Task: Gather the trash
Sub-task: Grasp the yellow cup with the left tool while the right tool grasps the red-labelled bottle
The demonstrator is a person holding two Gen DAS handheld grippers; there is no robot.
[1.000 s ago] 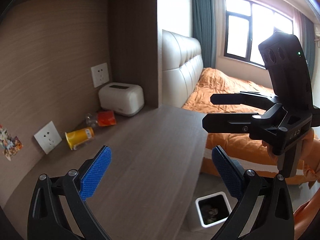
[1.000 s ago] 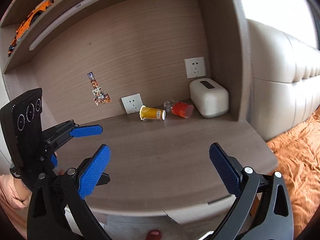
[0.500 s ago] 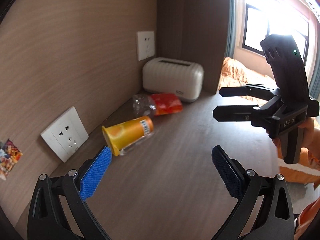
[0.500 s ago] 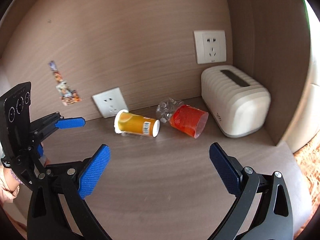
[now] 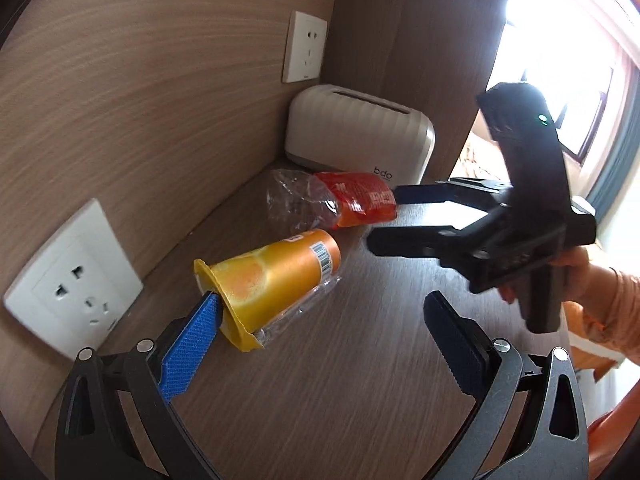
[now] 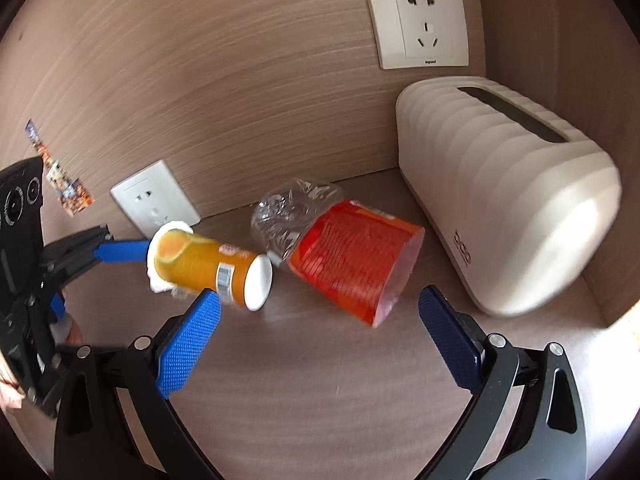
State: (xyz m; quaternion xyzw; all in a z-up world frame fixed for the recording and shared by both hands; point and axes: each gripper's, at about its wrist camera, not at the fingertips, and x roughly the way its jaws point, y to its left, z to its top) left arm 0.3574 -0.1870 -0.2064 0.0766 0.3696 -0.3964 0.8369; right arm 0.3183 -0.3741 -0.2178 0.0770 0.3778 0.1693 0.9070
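Here, orange cup lies on its side on wooden surface, rim toward left claw; left claw spread wide, one blue pad at cup rim, grasping nothing; crumpled clear bottle with red label just beside cup base, near white tissue box; right claw likewise released, hovering before bottle.

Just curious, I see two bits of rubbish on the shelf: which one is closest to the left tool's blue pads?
The orange juice cup, lying on its side; a blue pad nearly touches its rim. The crumpled red-labelled bottle lies farther back, by the white box.
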